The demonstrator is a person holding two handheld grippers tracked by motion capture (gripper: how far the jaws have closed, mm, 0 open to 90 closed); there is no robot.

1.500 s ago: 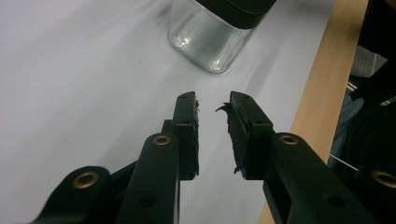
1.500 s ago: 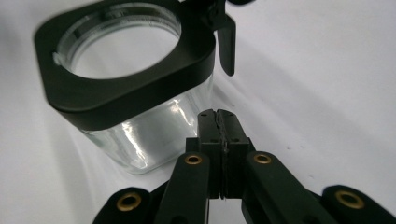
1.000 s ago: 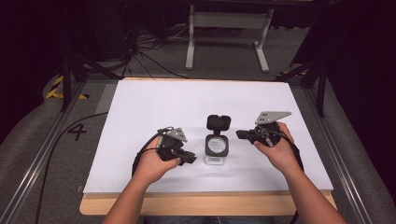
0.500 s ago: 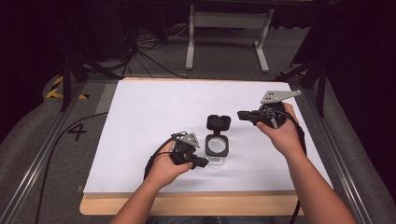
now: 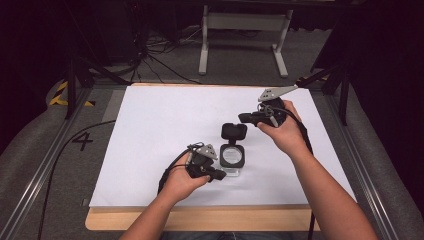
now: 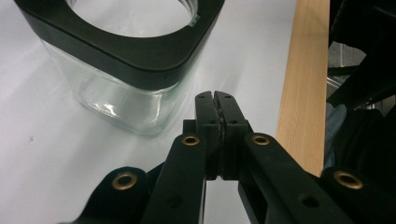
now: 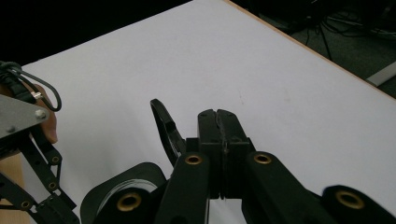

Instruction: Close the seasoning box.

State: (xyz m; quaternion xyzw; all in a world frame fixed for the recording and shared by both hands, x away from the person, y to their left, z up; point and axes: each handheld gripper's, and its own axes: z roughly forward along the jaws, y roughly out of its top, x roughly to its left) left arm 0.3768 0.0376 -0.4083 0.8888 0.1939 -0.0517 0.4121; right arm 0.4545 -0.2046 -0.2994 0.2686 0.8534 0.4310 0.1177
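The left tongs [image 5: 220, 175] are sitting low on the white worktop [image 5: 150, 130], just beside the near corner of the clear, square-shouldered glass jar with a black collar [image 5: 233, 156]. Their jaws have just been closing, and in the left gripper view the left tongs [image 6: 216, 96] are now pressed flat together with nothing between them; the jar [image 6: 126, 60] is standing just ahead and to one side, untouched. A second ago this hand was resting farther left of the jar, so it has been sliding in toward the jar's base.

The right tongs [image 5: 243, 118] are hanging above the worktop behind and to the right of the jar, higher and farther back than a second ago, when they were level with the black hinged lid [image 5: 234, 131] that is standing open behind the jar's mouth. In the right gripper view the right tongs [image 7: 217, 114] are likewise clamped together on nothing, with the lid's raised edge [image 7: 166, 128] just below and beside them.

Judging from this, the lid-opening step is looking finished: the jar is standing open near the front middle of the worktop, the right hand is backing away, and the left hand is seemingly coming in to steady or nudge the jar rather than grasp it.
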